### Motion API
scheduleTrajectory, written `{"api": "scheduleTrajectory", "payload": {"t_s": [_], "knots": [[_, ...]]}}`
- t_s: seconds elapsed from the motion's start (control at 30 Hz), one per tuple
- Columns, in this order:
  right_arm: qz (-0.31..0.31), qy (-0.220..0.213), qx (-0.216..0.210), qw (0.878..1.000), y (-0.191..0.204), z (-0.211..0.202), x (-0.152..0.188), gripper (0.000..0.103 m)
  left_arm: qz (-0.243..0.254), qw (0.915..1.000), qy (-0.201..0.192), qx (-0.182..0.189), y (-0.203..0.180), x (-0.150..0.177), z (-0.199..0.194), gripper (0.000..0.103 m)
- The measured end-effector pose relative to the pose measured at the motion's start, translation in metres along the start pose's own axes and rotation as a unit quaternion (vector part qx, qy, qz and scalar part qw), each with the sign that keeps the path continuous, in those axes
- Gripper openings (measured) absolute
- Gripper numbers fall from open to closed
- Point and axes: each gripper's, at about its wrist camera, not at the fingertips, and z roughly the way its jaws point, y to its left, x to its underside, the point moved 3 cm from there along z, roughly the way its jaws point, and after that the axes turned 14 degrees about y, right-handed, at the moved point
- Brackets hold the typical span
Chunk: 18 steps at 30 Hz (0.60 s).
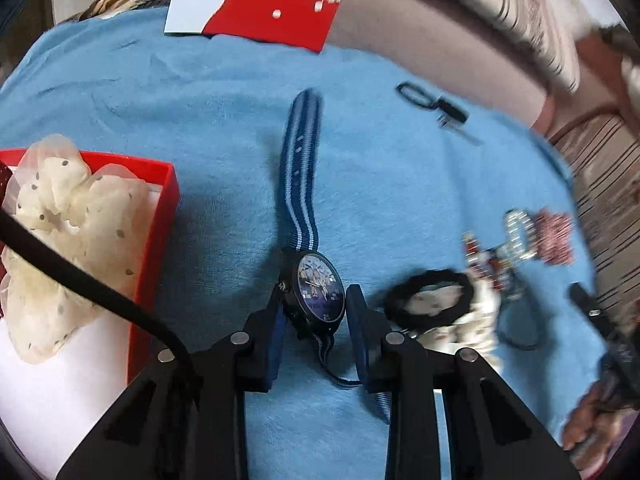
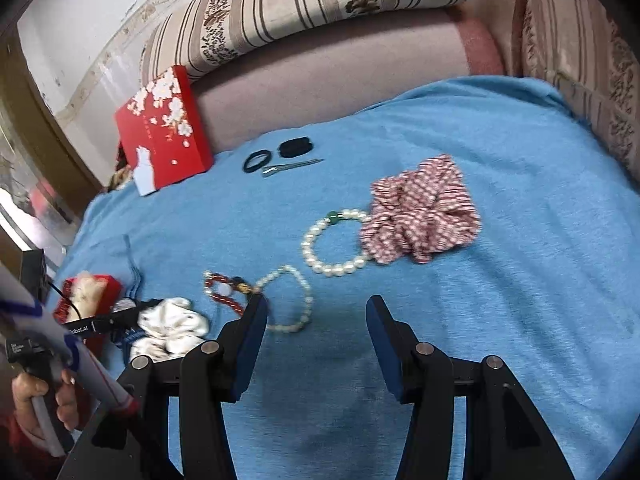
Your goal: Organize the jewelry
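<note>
Cream dotted scrunchie (image 1: 68, 248) sits in the red box (image 1: 154, 236); left gripper (image 1: 316, 308) jaws pinch the blue-striped watch (image 1: 318, 292) beside it, right gripper (image 2: 316, 320) jaws spread, pearl bracelets (image 2: 336, 244) still out.

In the right wrist view, bare blue blanket (image 2: 520, 280) fills the right and lower frame, free to pass. The red-striped scrunchie (image 2: 420, 216), pearl bracelet (image 2: 332, 244) and bead strands (image 2: 256, 300) crowd the centre and lower left; the red box lid (image 2: 164, 128) blocks the upper left.
</note>
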Motion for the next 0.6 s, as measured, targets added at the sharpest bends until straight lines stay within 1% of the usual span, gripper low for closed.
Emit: {"api": "scheduleTrajectory", "payload": {"t_s": [0.03,0.17,0.23,0.27,0.33,0.37,0.4,0.47,0.5,0.53,0.6], "knots": [[-0.008,0.003,-0.002,1.000,0.004,0.002,-0.003,0.056,0.002,1.0000,-0.006,0.003,-0.002,0.001,-0.005,0.028],[-0.056,0.023,0.016,0.998,0.026,0.021,-0.025,0.056,0.010,0.9983,-0.037,0.044,-0.004,0.009,-0.037,0.028],[-0.059,0.035,0.017,0.997,0.031,0.035,-0.038,0.055,0.012,0.9969,-0.048,0.062,-0.001,0.011,-0.050,0.028],[-0.057,0.044,0.022,0.997,0.033,0.044,-0.046,0.053,0.010,0.9955,-0.055,0.076,0.002,0.013,-0.058,0.028],[-0.054,0.058,0.047,0.996,0.034,0.063,-0.056,0.053,0.007,0.9934,-0.065,0.094,0.008,0.012,-0.068,0.028],[-0.053,0.070,0.073,0.993,0.034,0.075,-0.061,0.053,0.006,0.9929,-0.068,0.098,0.010,0.013,-0.071,0.028],[-0.052,0.083,0.094,0.991,0.033,0.085,-0.063,0.048,0.002,0.9919,-0.072,0.104,0.015,0.013,-0.077,0.028],[-0.050,0.110,0.112,0.986,0.030,0.103,-0.065,0.031,-0.002,0.9912,-0.082,0.105,0.023,0.013,-0.086,0.028],[-0.051,0.103,0.115,0.987,0.030,0.104,-0.067,0.019,-0.006,0.9909,-0.085,0.104,0.027,0.012,-0.089,0.028],[-0.050,0.098,0.113,0.988,0.029,0.102,-0.069,0.010,-0.009,0.9906,-0.087,0.105,0.032,0.012,-0.092,0.028],[-0.037,0.094,0.097,0.990,0.028,0.094,-0.072,0.010,-0.018,0.9900,-0.091,0.106,0.040,0.013,-0.098,0.028]]}}
